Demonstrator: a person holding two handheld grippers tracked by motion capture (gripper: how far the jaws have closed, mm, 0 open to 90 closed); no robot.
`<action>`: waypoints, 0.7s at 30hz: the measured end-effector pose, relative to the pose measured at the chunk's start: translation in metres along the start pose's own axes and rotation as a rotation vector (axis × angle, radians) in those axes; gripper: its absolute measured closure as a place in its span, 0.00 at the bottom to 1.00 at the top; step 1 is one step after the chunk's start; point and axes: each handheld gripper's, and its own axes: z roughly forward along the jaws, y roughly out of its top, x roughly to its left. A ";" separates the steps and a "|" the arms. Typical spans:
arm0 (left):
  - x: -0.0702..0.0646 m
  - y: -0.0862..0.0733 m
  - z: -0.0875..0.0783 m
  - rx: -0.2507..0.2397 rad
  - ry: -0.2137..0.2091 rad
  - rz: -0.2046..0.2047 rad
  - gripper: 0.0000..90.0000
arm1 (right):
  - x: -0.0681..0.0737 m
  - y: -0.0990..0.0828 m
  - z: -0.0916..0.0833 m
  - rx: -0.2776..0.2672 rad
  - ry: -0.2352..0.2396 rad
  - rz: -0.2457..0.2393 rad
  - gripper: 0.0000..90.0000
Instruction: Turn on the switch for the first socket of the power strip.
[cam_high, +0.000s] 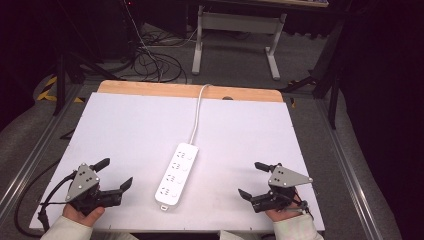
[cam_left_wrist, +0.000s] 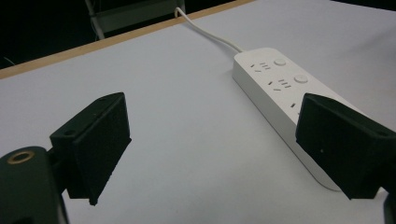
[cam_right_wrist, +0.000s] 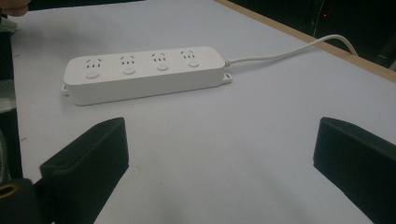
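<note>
Strip mid-board, both claws wide open and empty.

I see the white power strip (cam_high: 176, 175) lying flat on the white board (cam_high: 130, 130), near centre and closer to my edge, angled a bit so its far end leans right. Four sockets, each with a round button beside it. Its cord (cam_high: 196, 115) runs from the far end up over the wooden table edge (cam_high: 150, 89). Left gripper (cam_high: 116, 173) sits at the near left corner, held by a hand (cam_high: 82, 214), jaws spread wide, nothing between them; strip is off to its right, not touching. Right gripper (cam_high: 251, 180) sits at the near right corner, jaws equally wide, holding nothing, strip well apart to its left. Beyond the table I see a tangle of cables (cam_high: 150, 62) on the floor and a desk frame (cam_high: 235, 35).
</note>
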 end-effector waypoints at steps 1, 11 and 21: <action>0.000 0.000 0.000 -0.001 0.000 0.000 0.12 | 0.000 0.000 0.000 0.001 -0.001 -0.001 0.04; -0.001 0.000 0.000 -0.002 0.002 0.005 0.12 | 0.000 0.000 0.000 -0.002 0.000 -0.001 0.04; 0.000 0.000 0.001 0.000 0.012 0.008 0.12 | 0.000 0.000 0.000 0.004 -0.005 -0.004 0.07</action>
